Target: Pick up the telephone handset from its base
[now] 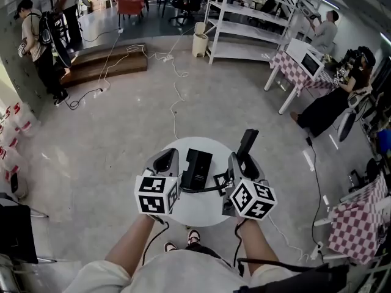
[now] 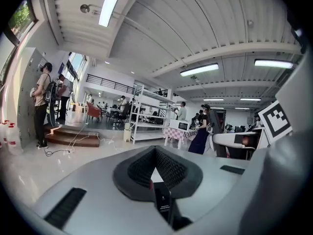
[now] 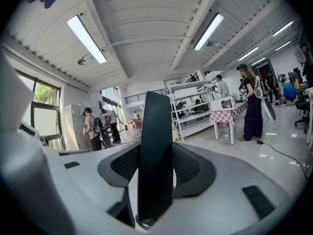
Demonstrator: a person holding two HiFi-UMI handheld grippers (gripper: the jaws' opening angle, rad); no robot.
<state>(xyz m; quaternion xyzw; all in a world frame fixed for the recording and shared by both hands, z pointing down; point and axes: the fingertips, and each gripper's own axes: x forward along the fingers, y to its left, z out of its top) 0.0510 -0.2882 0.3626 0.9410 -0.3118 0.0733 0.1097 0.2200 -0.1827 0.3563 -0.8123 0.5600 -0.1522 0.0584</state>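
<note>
The black telephone handset (image 1: 248,141) stands upright above the round white table (image 1: 204,211), and my right gripper (image 1: 237,160) is shut on it. In the right gripper view the handset (image 3: 155,131) fills the gap between the dark pads (image 3: 188,165), pressed on both sides. A black cord (image 1: 208,188) runs from it to the black telephone base (image 1: 197,168) in the middle of the table. My left gripper (image 1: 165,159) hovers left of the base, jaws together with nothing in them. Its own view shows the pads (image 2: 171,168) meeting at the tip.
The small table stands alone on a grey floor with cables (image 1: 174,96) trailing across it. A wooden platform (image 1: 104,63) and two people (image 1: 40,41) are far left. White shelving (image 1: 244,23) is behind. Checkered tables (image 1: 360,221) and seated people are at the right.
</note>
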